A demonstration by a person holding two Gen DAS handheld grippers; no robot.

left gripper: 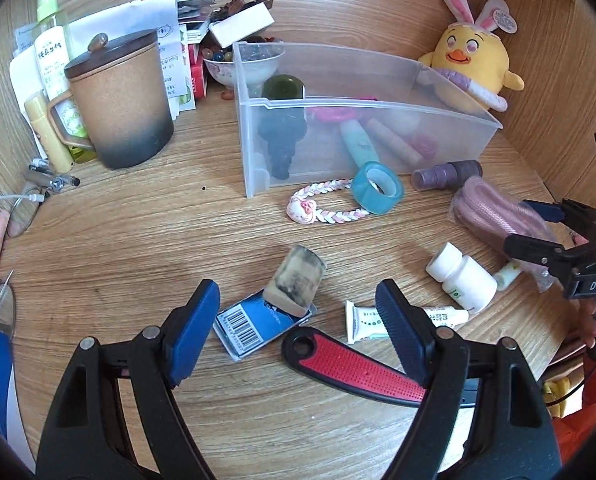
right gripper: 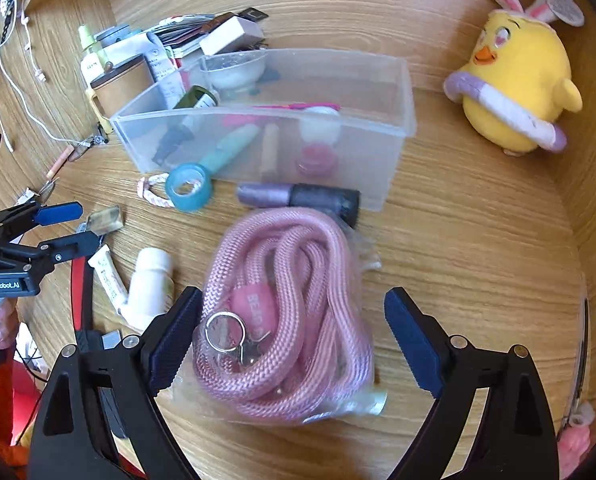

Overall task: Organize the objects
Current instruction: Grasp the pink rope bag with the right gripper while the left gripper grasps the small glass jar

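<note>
A clear plastic bin (left gripper: 450,128) (right gripper: 394,80) stands on the wooden desk and holds a dark bottle, tubes and small pink items. My left gripper (left gripper: 298,316) is open, low over a blue barcode card (left gripper: 254,326) with a worn stamp block (left gripper: 298,280) on it. My right gripper (right gripper: 294,332) (left gripper: 538,232) is open, its fingers on either side of a bagged pink rope (right gripper: 282,320) (left gripper: 494,216). A white pill bottle (left gripper: 464,276) (right gripper: 150,284), a white ointment tube (left gripper: 362,320), a blue tape roll (left gripper: 376,190) (right gripper: 188,186) and a purple bottle (left gripper: 446,174) (right gripper: 298,196) lie loose.
A brown lidded mug (left gripper: 122,100), spray bottle (left gripper: 52,40) and papers crowd the back left. A yellow chick plush (left gripper: 474,60) (right gripper: 518,80) sits in the back right corner. A braided bracelet (left gripper: 326,208), red-handled tool (left gripper: 358,372), glasses and cables lie on the desk.
</note>
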